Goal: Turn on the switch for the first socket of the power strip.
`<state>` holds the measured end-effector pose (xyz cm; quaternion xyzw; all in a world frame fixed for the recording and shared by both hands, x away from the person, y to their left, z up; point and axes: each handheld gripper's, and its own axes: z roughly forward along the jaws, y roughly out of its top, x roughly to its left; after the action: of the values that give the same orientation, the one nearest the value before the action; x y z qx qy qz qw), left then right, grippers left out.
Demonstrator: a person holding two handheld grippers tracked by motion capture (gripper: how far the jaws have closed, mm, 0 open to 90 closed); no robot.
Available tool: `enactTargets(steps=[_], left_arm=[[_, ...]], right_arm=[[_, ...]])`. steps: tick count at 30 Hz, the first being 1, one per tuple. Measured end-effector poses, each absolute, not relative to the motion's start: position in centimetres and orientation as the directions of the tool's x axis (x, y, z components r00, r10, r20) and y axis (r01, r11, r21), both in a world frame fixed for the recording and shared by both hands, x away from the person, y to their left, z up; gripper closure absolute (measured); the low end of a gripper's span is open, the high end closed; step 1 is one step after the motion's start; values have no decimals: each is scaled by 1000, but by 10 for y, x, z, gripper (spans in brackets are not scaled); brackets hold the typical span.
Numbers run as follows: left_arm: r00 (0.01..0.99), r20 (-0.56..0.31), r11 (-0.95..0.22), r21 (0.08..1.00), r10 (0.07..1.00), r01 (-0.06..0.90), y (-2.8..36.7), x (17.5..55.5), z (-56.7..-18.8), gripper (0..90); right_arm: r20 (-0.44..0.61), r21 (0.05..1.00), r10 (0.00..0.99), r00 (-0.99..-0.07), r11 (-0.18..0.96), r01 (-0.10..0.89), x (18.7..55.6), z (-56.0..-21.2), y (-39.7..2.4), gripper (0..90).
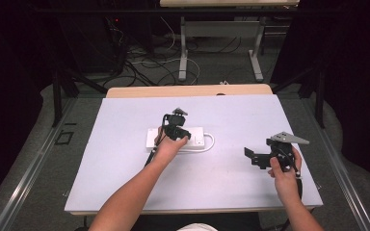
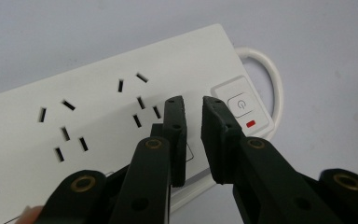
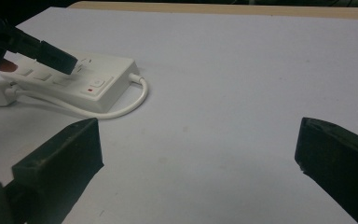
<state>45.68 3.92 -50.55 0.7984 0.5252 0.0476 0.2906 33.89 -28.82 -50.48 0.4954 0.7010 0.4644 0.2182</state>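
The white power strip (image 1: pixel 173 138) lies flat near the middle of the tabletop (image 1: pixel 125 183), its long side running across in front of me. In my left gripper view its top face shows rows of dark socket slots, and at one end sits a square switch (image 2: pixel 240 103) with a power symbol and a small red mark just below it. A white cable (image 1: pixel 209 143) leaves that end and bends round in a loop beside the strip, lying on the tabletop. My left gripper (image 2: pixel 193 103) is right over the strip, pointing down at the face between the last sockets and the switch; its jaws stand only a narrow gap apart, with nothing between them, and I cannot tell whether the tips touch the plastic. In the right gripper view that same left gripper (image 3: pixel 58 58) shows as a dark bar reaching over the strip from the side. My left hand (image 1: pixel 169 147) wraps the gripper body just at the near edge of the strip. My right gripper (image 1: pixel 251 156) is well apart from the strip, off to the right side of the tabletop, held in my right hand (image 1: pixel 283 168) above the surface. Its jaws are spread wide and hold nothing; between them I see bare tabletop.
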Motion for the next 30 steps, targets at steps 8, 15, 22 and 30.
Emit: enactTargets(steps=[8,15,22,30], left_arm=[[448,-249,-257,547,859,797,45,456,-499,717],[457,-252,-249,574,853,780,47,455,-495,598],[459,-237,-244,598,856,763,47,453,-494,496],[501,-197,-271,650,842,710,47,450,-488,415]], right_arm=[[154,869,899,-411,74,489,339,-505,-288,3],[156,867,897,-413,76,493,339,-505,-288,3],[158,869,899,-408,69,489,338,-505,-288,4],[165,869,901,-400,60,492,339,-505,-291,5]])
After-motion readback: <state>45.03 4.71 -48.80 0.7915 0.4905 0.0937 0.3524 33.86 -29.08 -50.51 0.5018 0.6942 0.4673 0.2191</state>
